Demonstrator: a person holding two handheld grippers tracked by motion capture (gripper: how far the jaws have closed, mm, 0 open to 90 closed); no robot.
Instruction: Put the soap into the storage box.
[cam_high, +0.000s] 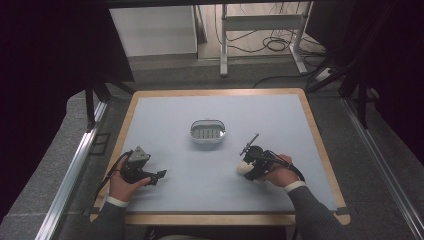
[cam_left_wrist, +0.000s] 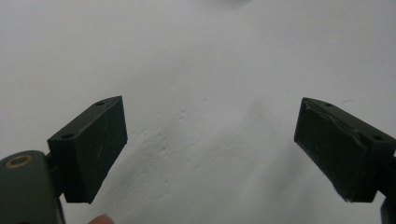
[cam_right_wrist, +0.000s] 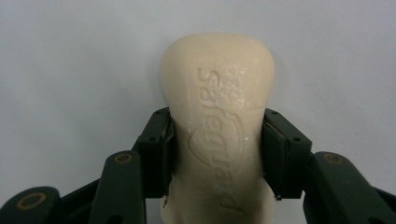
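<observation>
On the near right of the bench (cam_high: 210, 105), the right claw (cam_high: 246, 169) has closed on a pale cream bar of soap (cam_right_wrist: 219, 126), its two black pads pressing the bar's long sides at about the middle, so that the rounded far end juts out ahead of the jaws and the embossed face looks up. The grip across the narrow waist looks chosen to keep a slick, curved bar from squirting out and to leave its ends free for setting down. From the high view the soap (cam_high: 243, 170) seems to lie on or just above the surface near the person's right hand (cam_high: 278, 176); I cannot tell whether it has lifted clear. Well apart, toward the middle of the bench, stands a small oval soap dish (cam_high: 207, 131) with a slotted or ribbed floor; nothing can be seen in it, and it is likely the place meant for the bar. The left claw (cam_left_wrist: 210, 144) waits on the near left, jaws spread wide over bare surface and holding nothing, probably kept out of the way.
</observation>
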